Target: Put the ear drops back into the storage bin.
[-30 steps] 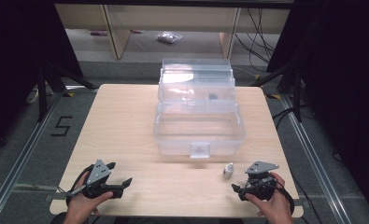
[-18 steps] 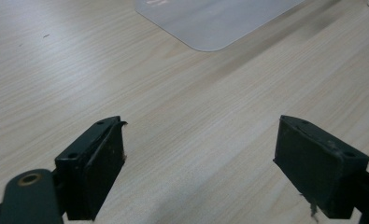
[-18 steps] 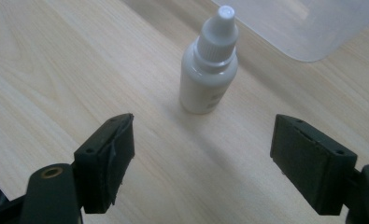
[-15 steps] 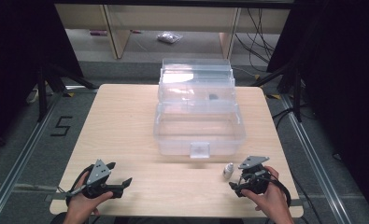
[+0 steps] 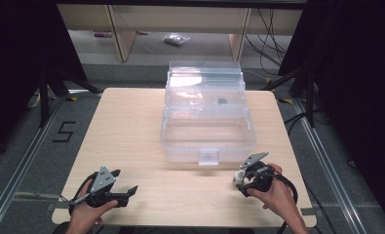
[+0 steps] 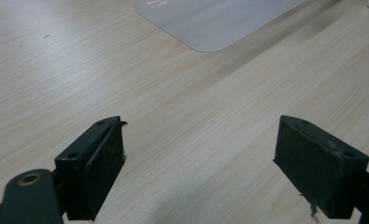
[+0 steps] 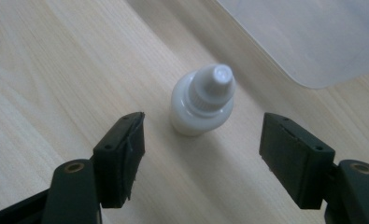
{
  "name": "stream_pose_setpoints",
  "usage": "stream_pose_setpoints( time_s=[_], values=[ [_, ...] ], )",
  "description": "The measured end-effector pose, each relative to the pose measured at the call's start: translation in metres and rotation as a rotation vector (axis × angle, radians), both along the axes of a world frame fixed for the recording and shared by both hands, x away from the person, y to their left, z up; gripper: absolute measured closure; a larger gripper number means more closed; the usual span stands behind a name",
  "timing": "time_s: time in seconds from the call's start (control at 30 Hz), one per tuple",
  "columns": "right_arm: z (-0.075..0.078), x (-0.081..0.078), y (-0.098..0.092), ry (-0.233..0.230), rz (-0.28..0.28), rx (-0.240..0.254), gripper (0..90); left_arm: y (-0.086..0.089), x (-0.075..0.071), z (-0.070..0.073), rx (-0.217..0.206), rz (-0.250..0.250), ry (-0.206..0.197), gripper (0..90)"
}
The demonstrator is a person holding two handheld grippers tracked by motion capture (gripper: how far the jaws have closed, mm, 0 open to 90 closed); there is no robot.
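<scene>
My left gripper (image 5: 124, 191) rests at the near left with its jaws wide apart and nothing between them. At the near right, my right gripper (image 7: 201, 158) has been narrowing its jaws around the small white bottle (image 7: 202, 100), which stands upright on the table (image 5: 131, 126), pads not yet touching. I should centre on the body below the cap before squeezing. The clear box (image 5: 207, 141) sits open beyond, grey floor (image 5: 14, 146) around.

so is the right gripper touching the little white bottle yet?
Apart. The right gripper view shows the white bottle upright ahead of the right gripper, bare table beside both pads.
</scene>
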State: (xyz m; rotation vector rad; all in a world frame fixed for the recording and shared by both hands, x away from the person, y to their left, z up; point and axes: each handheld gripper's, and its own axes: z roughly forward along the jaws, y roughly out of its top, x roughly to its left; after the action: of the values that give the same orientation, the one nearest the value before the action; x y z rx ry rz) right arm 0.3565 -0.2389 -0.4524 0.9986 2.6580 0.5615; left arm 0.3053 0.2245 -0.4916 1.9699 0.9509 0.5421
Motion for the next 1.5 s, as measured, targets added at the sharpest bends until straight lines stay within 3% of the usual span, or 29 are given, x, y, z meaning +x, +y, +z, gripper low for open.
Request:
stream_pose_setpoints(
  time_s=[0.33, 0.4, 0.43, 0.47, 0.83, 1.5],
  values=[
    [0.002, 0.015, 0.013, 0.068, 0.044, -0.056, 36.5, 0.0, 0.0, 0.0, -0.001, 0.0, 0.0, 15.5],
    [0.001, 0.016, 0.013, 0.062, 0.053, -0.058, 36.9, 0.0, 0.0, 0.0, 0.0, 0.0, 0.0, 15.4],
    [0.001, 0.016, 0.014, 0.083, 0.028, -0.06, 37.4, 0.0, 0.0, 0.0, -0.001, 0.0, 0.0, 15.5],
    [0.001, 0.019, 0.014, 0.068, 0.064, -0.062, 38.9, 0.0, 0.0, 0.0, 0.0, -0.001, 0.0, 15.5],
    [0.0, 0.024, 0.018, 0.091, 0.072, -0.071, 45.1, 0.001, 0.0, 0.0, 0.002, 0.0, 0.001, 15.5],
    [-0.008, 0.032, 0.024, 0.109, 0.109, -0.138, 56.3, 0.001, 0.0, 0.0, 0.012, 0.002, -0.001, 15.4]
  ],
)
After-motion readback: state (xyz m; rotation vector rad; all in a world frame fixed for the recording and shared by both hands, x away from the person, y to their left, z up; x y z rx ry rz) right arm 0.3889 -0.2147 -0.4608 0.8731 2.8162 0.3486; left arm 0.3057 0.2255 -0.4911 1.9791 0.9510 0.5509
